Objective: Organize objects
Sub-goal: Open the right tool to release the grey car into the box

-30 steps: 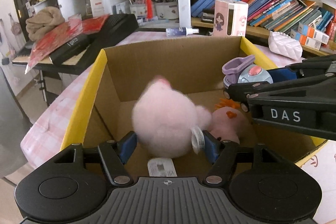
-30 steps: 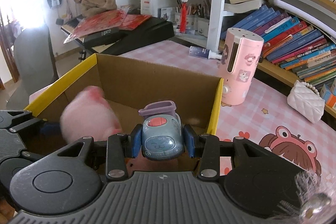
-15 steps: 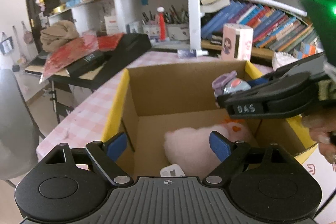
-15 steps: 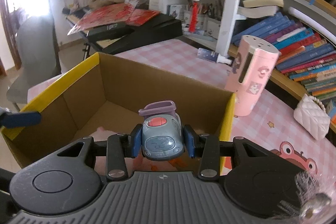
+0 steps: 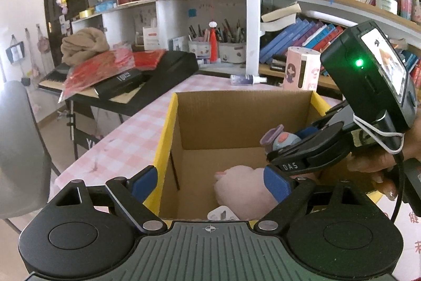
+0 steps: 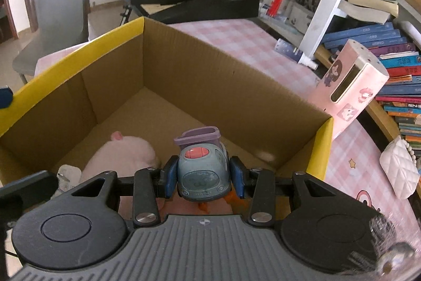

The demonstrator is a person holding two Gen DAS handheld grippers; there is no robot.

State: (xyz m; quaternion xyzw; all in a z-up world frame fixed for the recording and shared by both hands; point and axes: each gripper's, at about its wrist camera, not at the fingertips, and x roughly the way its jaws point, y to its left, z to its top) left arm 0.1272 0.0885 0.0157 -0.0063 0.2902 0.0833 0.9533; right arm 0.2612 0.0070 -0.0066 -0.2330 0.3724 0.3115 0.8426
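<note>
Your left gripper has just been opening its jaws; nothing is between them. The pink plush lies in the cardboard box. Your right gripper clamps the toy car above the box.

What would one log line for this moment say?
left gripper: open, just released pink plush into cardboard box | right gripper: shut on toy car, above box

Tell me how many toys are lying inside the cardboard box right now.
2 that I can make out: a pink plush on the floor of the box, and another pinkish toy with orange bits mostly hidden under the right claw. More may be hidden.
</note>
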